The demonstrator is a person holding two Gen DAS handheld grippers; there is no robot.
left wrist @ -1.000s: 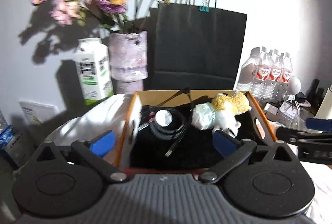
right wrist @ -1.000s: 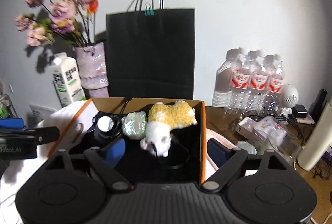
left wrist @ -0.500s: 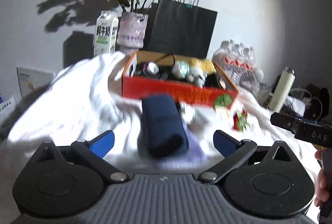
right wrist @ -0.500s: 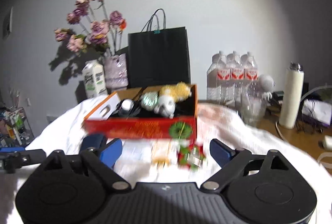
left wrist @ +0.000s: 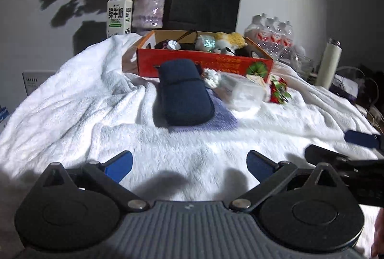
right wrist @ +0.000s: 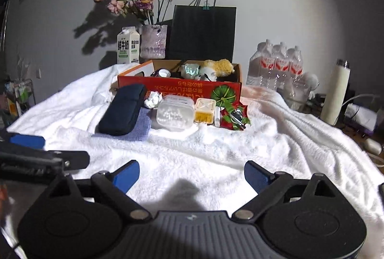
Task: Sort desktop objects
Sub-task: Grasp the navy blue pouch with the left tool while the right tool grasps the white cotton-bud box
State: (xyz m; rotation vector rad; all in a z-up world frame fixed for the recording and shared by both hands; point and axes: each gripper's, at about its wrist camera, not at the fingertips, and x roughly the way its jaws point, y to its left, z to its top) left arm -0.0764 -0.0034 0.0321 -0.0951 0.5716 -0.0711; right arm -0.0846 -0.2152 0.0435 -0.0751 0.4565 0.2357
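A red cardboard box (right wrist: pixel 178 90) stands on a white blanket and holds a plush toy (right wrist: pixel 217 67), a cable and a small bottle. In front of it lie a navy pouch (right wrist: pixel 123 112) on a purple cloth (right wrist: pixel 141 126), a crumpled paper, a clear plastic tub (right wrist: pixel 175 112), a small yellow box (right wrist: pixel 204 111) and a red-green bow (right wrist: pixel 234 116). The pouch (left wrist: pixel 183 92) and box (left wrist: pixel 204 62) also show in the left wrist view. My left gripper (left wrist: pixel 189 164) and right gripper (right wrist: pixel 192 175) are open and empty, low over the near blanket, well short of the objects.
Behind the box stand a milk carton (right wrist: pixel 128 45), a vase of flowers (right wrist: pixel 153 44) and a black paper bag (right wrist: pixel 204 33). Water bottles (right wrist: pixel 276 62) and a white flask (right wrist: pixel 337 91) stand at the right. The blanket (right wrist: pixel 276 139) is rumpled.
Both grippers have pulled back from over the box to the near side of the blanket, still open. The items in front of the box have come into view.
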